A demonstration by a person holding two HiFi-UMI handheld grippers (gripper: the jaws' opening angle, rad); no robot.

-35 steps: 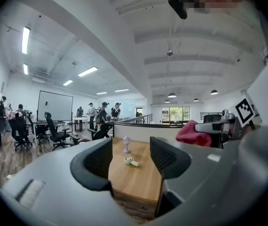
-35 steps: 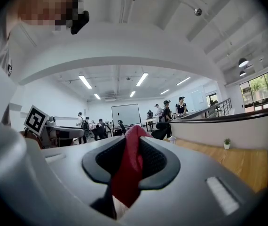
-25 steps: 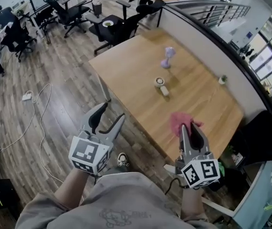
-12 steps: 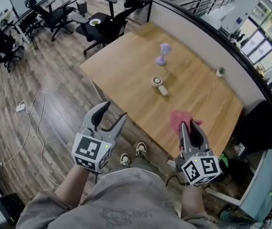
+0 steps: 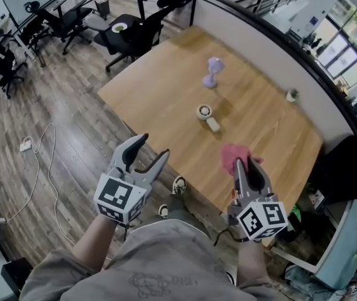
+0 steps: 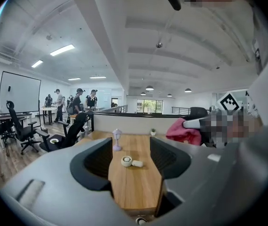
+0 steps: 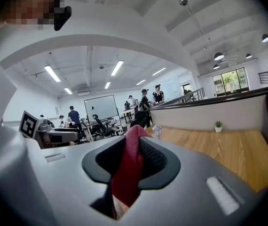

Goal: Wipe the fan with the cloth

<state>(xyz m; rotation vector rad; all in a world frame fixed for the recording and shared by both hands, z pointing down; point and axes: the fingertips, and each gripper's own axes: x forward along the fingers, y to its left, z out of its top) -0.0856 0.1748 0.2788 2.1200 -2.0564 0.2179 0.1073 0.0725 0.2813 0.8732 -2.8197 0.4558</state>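
Observation:
A small round white fan (image 5: 204, 111) lies near the middle of the wooden table (image 5: 166, 99), with a white block (image 5: 213, 124) beside it. In the left gripper view the fan (image 6: 127, 161) shows far ahead between the jaws. My left gripper (image 5: 153, 145) hangs open over the floor, short of the table's near edge, with nothing in it. To the right, my right gripper (image 5: 244, 163) hovers over the table's near corner, shut on a pink-red cloth (image 5: 233, 155). In the right gripper view the cloth (image 7: 127, 173) hangs pinched between the jaws.
A lilac lamp-like stand (image 5: 213, 72) is behind the fan, and a small potted plant (image 5: 292, 95) sits by the low wall along the table's far side. Black office chairs (image 5: 134, 36) stand at the table's far left. A white cable (image 5: 44, 149) lies on the wood floor.
Both grippers have moved forward and the table's near edge has come closer. The cloth stays pinched in the right gripper; the left jaws stay just as wide.

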